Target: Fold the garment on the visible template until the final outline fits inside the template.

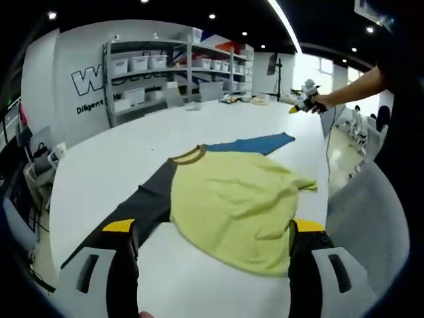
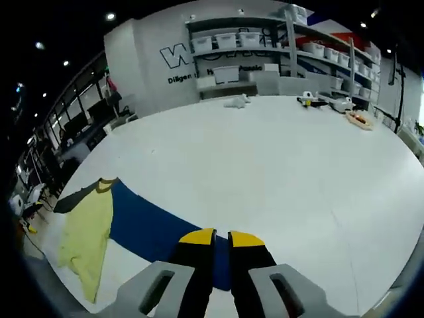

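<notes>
Left gripper view: one yellow shirt (image 1: 235,205) lies flat on the white table (image 1: 132,149), filling the centre. It has a brown collar (image 1: 187,156) at 11 o'clock, one dark sleeve (image 1: 136,212) running toward 8 o'clock and one blue sleeve (image 1: 255,144) toward 1 o'clock. The left gripper (image 1: 215,255) sits at 6 o'clock with its two yellow-tipped fingers (image 1: 119,226) spread wide apart, nothing between them; they hang over the shirt's near hem, contact unclear. At 2 o'clock a person's arm (image 1: 351,86) reaches out with the right gripper (image 1: 306,99) held up above the far table edge; too small to read its jaws here.

Right gripper view: the right gripper (image 2: 220,240) at 6 o'clock has both fingers nearly together with only a thin slit, holding nothing that I can make out. The blue sleeve (image 2: 149,228) runs just beyond and under the tips; whether they touch is unclear. The shirt (image 2: 85,242) is squeezed to 8 o'clock, cut by the edge. This view shows far more bare table (image 2: 285,165).

Shelves (image 1: 175,66) with white bins stand at 12 o'clock in both views. Small clutter on the far table is hard to identify. No template outline can be made out.
</notes>
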